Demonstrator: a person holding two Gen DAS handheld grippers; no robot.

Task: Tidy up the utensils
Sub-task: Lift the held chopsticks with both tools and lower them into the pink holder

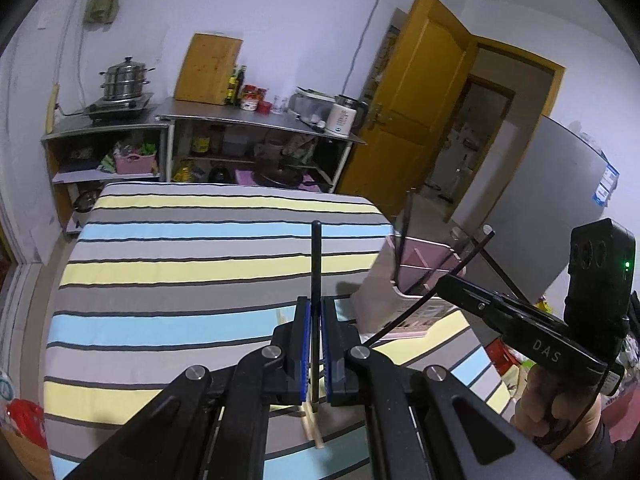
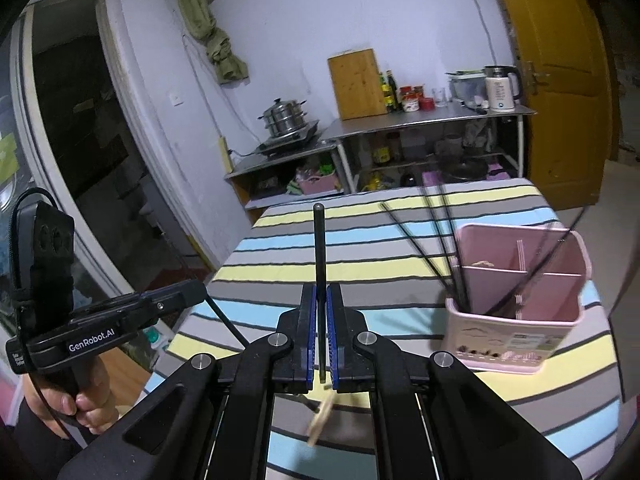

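My left gripper (image 1: 316, 308) is shut on a black chopstick (image 1: 316, 256) that sticks forward above the striped table (image 1: 180, 272). My right gripper (image 2: 321, 296) is shut on another black chopstick (image 2: 319, 240), also held above the table. A pink divided utensil holder (image 2: 516, 312) stands to the right with several black chopsticks (image 2: 436, 236) leaning in its left compartment; it also shows in the left wrist view (image 1: 408, 280). A light wooden utensil (image 2: 322, 416) lies on the table below the right gripper, and one (image 1: 312, 424) below the left gripper.
Metal shelves (image 1: 256, 120) with a steamer pot (image 1: 124, 78), a cutting board, bottles and a kettle stand against the far wall. A yellow door (image 1: 416, 96) is open at the right. The other hand's gripper (image 1: 532, 320) is at the right of the left wrist view.
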